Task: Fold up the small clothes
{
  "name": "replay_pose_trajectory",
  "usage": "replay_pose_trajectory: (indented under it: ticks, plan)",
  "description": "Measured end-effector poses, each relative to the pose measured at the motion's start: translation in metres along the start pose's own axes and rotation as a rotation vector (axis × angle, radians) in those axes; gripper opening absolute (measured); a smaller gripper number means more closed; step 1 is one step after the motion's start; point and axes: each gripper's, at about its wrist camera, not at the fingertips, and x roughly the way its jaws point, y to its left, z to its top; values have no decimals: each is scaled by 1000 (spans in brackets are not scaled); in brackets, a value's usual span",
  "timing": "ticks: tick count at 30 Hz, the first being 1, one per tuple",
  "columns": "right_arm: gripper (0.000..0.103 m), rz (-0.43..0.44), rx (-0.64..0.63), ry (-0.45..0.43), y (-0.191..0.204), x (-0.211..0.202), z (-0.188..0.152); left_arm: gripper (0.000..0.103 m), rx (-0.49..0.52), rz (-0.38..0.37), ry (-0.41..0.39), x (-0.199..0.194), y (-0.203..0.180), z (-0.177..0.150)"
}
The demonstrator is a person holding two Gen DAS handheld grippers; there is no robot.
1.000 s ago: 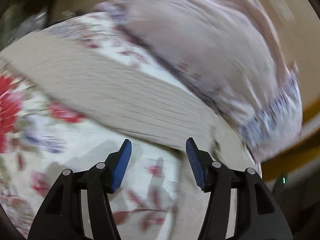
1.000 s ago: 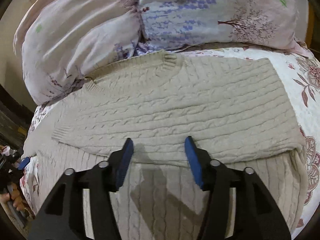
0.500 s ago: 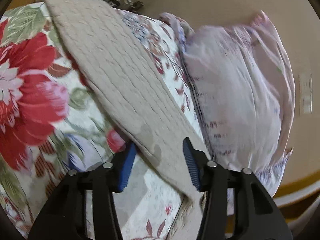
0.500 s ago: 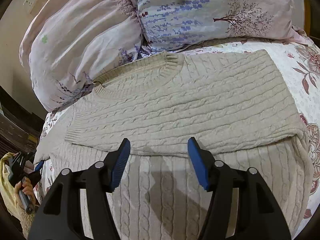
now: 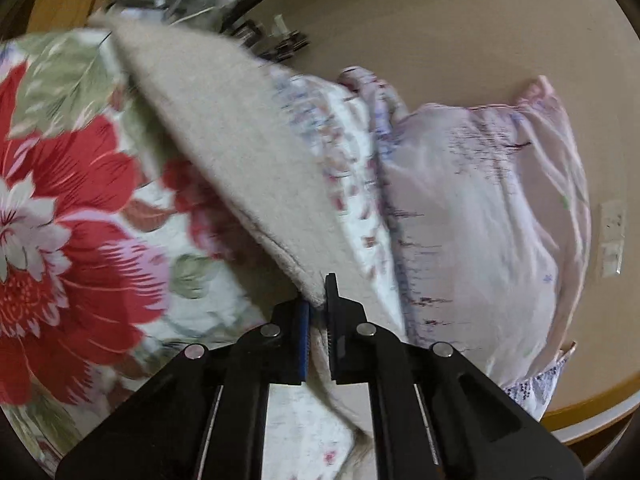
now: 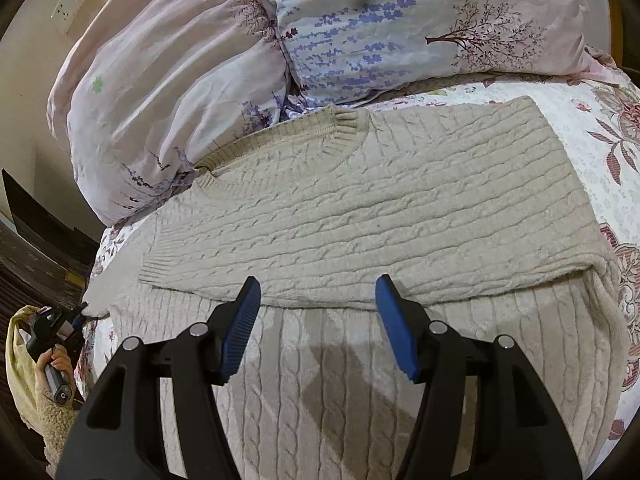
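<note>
My left tool [image 5: 318,312] is clamping the cable-knit sweater's [image 6: 360,208] sleeve end at the bed's [image 6: 580,128] left edge, its jaws having just been closing; my right tool [image 6: 318,320] is hovering open. I'm planning a taut, level carry across.

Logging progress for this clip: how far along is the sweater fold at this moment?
Done: one sleeve is already folded across the body of the beige sweater, which lies flat on the floral bedspread below the pillows. In hand: the left gripper, its jaws having just closed, pinches the sweater's corner at the bed's edge. The right gripper hovers open above the knit. Left: folding that side in, then folding the body.
</note>
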Motion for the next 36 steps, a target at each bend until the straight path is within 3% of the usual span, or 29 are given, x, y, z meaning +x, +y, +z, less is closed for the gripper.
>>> replay_pose_trajectory:
  ticks: [9,13,17,23,26,30,33,36]
  plan:
    - [60,15,-5,-32,-2,-15,0,5,216,-183,-15,-5,-92,-33]
    - [60,19,-1,-42,-6,-19,-2,5,366,-258,44,9,-137,-81]
    - [60,15,9,-48,-10,-22,-6,5,509,-310,171,42,-173,-152]
    - [60,-1,16,-58,-19,-27,-10,5,627,-270,324,89,-183,-236]
    - [60,-12,13,-66,-22,-30,-11,5,678,-243,338,97,-179,-262]
    - [60,-20,8,-75,-22,-31,-10,5,740,-212,368,105,-178,-287]
    - [60,-18,1,-72,-20,-29,-9,5,803,-161,448,119,-175,-306]
    - [60,-20,-25,-74,-11,-28,-6,8,805,-120,508,125,-167,-309]
